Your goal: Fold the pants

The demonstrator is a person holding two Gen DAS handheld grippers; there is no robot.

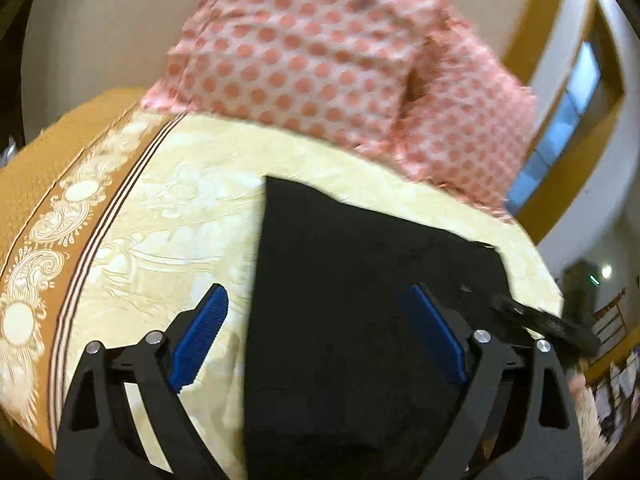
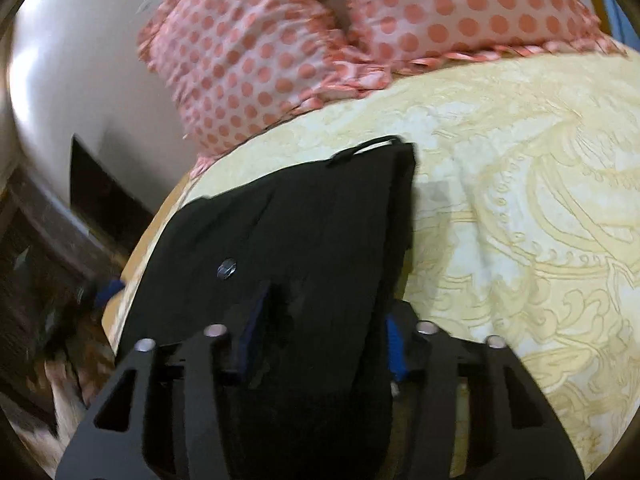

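Observation:
Black pants [image 1: 352, 280] lie on a cream patterned bedspread [image 1: 168, 216]. My left gripper [image 1: 316, 316] is open, its blue pads [image 1: 200, 332] wide apart, with the left edge of the pants between them. In the right wrist view the pants [image 2: 304, 232] show a button and a waistband at the far end. My right gripper [image 2: 320, 332] has its blue pads spread around a bunched fold of the pants; the cloth fills the gap and hides the fingertips. The other gripper shows at the right edge of the left wrist view [image 1: 548, 320].
Two pink polka-dot pillows [image 1: 320, 60] lie at the head of the bed, also in the right wrist view [image 2: 280, 40]. An orange border [image 1: 60, 208] runs along the bed's left side. A wall, a window [image 1: 568, 120] and dark wooden furniture [image 2: 48, 240] surround the bed.

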